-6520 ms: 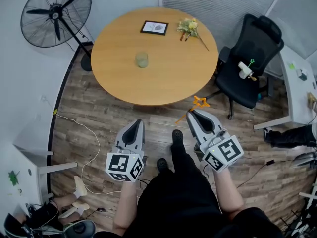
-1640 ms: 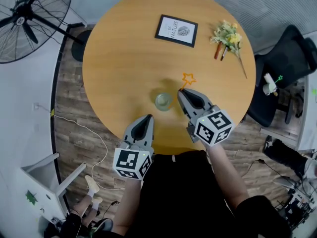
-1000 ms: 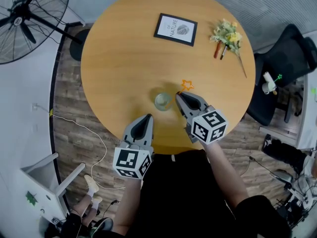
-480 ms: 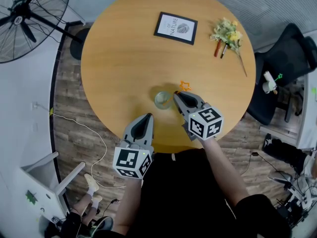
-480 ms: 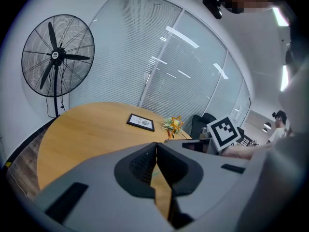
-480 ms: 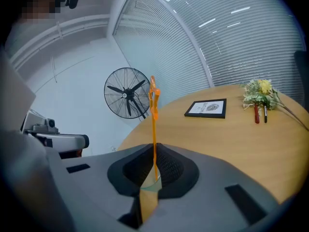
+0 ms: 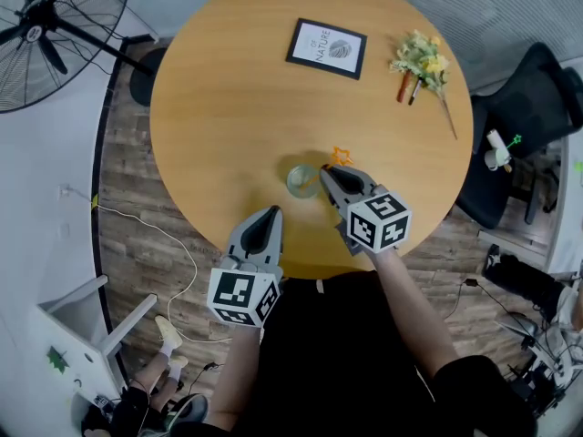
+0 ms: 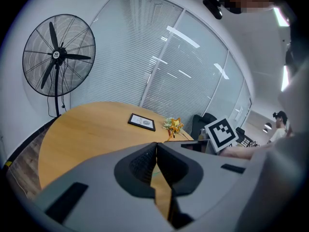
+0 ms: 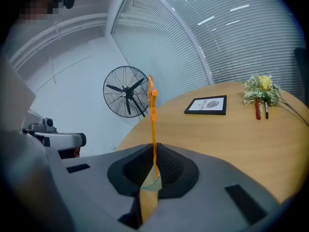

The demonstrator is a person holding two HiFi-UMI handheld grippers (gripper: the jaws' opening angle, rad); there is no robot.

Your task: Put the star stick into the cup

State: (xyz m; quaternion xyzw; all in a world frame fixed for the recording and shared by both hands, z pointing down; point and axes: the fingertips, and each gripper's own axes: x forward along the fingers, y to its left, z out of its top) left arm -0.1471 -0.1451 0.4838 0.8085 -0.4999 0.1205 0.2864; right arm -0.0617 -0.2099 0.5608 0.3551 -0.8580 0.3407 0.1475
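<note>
The right hand-held gripper [image 7: 328, 174] pinched the orange star stick [image 9: 152, 120] upright. The glass cup [image 7: 301, 180] stood on the table [image 7: 228, 107] just left of its jaws. The left hand-held gripper [image 8: 156, 149], jaws pressed together and empty, hung over the table edge.

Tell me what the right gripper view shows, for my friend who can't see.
The right gripper has its jaws shut on an upright orange star stick, with a glass cup just below. Behind are a wooden table, a picture frame, flowers and a fan.

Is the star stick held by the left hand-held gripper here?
No, the right hand-held gripper is shut on the star stick; the left hand-held gripper is shut and empty.
</note>
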